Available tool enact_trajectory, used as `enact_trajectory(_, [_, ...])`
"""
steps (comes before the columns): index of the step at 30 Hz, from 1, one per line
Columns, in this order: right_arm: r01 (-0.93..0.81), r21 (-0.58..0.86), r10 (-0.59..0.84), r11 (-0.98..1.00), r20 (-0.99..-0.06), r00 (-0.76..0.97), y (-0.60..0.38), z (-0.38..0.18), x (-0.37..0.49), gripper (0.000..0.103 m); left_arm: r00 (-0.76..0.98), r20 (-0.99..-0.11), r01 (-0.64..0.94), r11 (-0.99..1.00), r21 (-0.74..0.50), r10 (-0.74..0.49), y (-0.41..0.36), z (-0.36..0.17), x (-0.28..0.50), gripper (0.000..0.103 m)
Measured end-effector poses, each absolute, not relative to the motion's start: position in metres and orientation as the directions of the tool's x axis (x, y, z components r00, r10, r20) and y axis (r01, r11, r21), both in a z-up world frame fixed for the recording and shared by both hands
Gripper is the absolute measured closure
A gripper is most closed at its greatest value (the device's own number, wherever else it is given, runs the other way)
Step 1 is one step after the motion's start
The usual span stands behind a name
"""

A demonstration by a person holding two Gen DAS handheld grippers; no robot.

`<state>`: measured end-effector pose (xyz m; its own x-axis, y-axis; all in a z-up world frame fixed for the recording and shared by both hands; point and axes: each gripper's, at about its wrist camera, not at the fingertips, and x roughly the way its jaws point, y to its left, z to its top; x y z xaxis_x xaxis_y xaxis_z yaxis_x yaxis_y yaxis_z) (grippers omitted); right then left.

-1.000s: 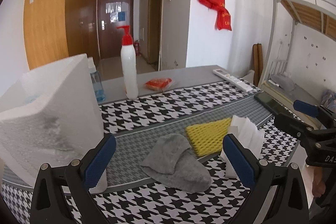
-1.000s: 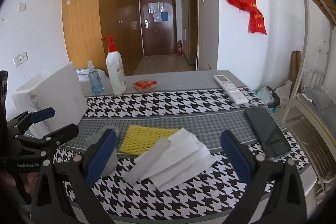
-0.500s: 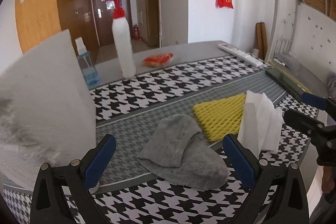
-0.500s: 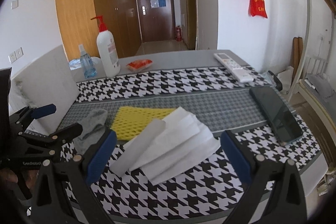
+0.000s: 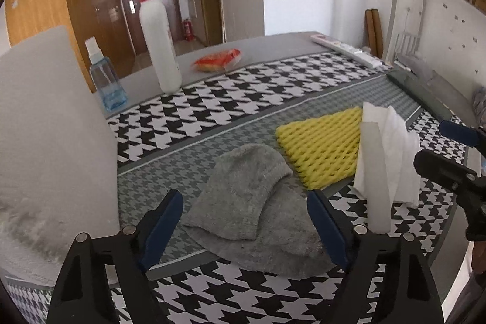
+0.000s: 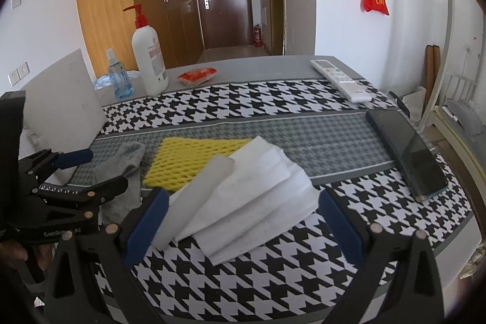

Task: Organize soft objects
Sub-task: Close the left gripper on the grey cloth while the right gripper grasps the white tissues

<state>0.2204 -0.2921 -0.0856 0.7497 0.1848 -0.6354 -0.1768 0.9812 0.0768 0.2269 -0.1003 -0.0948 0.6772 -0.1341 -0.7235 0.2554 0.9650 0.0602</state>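
Nothing looks sorted yet: grey cloth [image 5: 255,196], yellow foam mesh [image 5: 319,141] and white tissues [image 6: 252,193] lie loose mid-frame, left gripper [image 5: 244,228] narrowing but empty over the cloth, right gripper [image 6: 243,226] spread over the tissues.

Both the left gripper [image 5: 244,228] and right gripper [image 6: 243,225] are black-framed, with blue-padded jaws and silver screws.

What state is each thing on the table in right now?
Left gripper: open, fingers just narrowing, straddling the cloth.
Right gripper: open, nothing held.
Grey cloth: crumpled, folded over.
Yellow foam net: flat.
White sheets: fanned, overlapping the net.
Phone: screen dark.
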Motion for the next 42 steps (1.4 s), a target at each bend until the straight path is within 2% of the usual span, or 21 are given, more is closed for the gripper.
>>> enact_trajectory(3, [-0.177, 0.07, 0.18, 0.982, -0.644, 0.744, -0.293, -0.088, 0.222, 0.002, 0.653, -0.743, 0.263, 0.964, 0.042, -0.146, -0.1, -0.099, 0.23, 0.021])
enact_trajectory(8, [-0.173, 0.067, 0.174, 0.983, -0.657, 0.734, -0.293, -0.093, 0.225, 0.002, 0.625, -0.766, 0.282, 0.959, 0.042, -0.15, -0.104, -0.105, 0.233, 0.035])
enact_trajectory(12, [-0.175, 0.061, 0.17, 0.983, -0.667, 0.725, -0.292, -0.095, 0.228, 0.002, 0.622, -0.767, 0.286, 0.958, 0.035, -0.157, -0.103, -0.104, 0.234, 0.037])
enact_trajectory(16, [-0.18, 0.047, 0.164, 0.983, -0.673, 0.721, -0.289, -0.096, 0.229, 0.002, 0.628, -0.761, 0.289, 0.957, 0.034, -0.163, -0.103, -0.103, 0.234, 0.06])
enact_trajectory(19, [-0.182, 0.05, 0.166, 0.982, -0.684, 0.71, -0.288, -0.099, 0.23, 0.003, 0.63, -0.759, 0.288, 0.957, 0.029, -0.166, -0.102, -0.103, 0.234, 0.07])
enact_trajectory(23, [-0.188, 0.034, 0.156, 0.982, -0.712, 0.684, -0.284, -0.106, 0.233, 0.017, 0.628, -0.755, 0.295, 0.955, 0.004, -0.19, -0.099, -0.102, 0.234, 0.086])
enact_trajectory(27, [-0.189, 0.036, 0.157, 0.981, -0.721, 0.675, -0.283, -0.109, 0.23, 0.025, 0.625, -0.747, 0.305, 0.952, -0.035, -0.228, -0.096, -0.1, 0.232, 0.086])
enact_trajectory(29, [-0.19, 0.03, 0.152, 0.981, -0.729, 0.667, -0.283, -0.11, 0.23, 0.033, 0.627, -0.739, 0.314, 0.948, -0.048, -0.245, -0.095, -0.099, 0.23, 0.087])
enact_trajectory(37, [-0.181, -0.01, 0.114, 0.983, -0.743, 0.659, -0.28, -0.116, 0.234, 0.035, 0.643, -0.716, 0.325, 0.943, -0.067, -0.272, -0.094, -0.094, 0.224, 0.087])
enact_trajectory(39, [-0.193, -0.009, 0.122, 0.981, -0.743, 0.658, -0.277, -0.115, 0.235, 0.04, 0.646, -0.712, 0.326, 0.943, -0.069, -0.276, -0.093, -0.094, 0.223, 0.087])
enact_trajectory(42, [-0.214, -0.007, 0.139, 0.977, -0.742, 0.656, -0.274, -0.115, 0.234, 0.054, 0.651, -0.706, 0.324, 0.943, -0.072, -0.277, -0.093, -0.093, 0.222, 0.087])
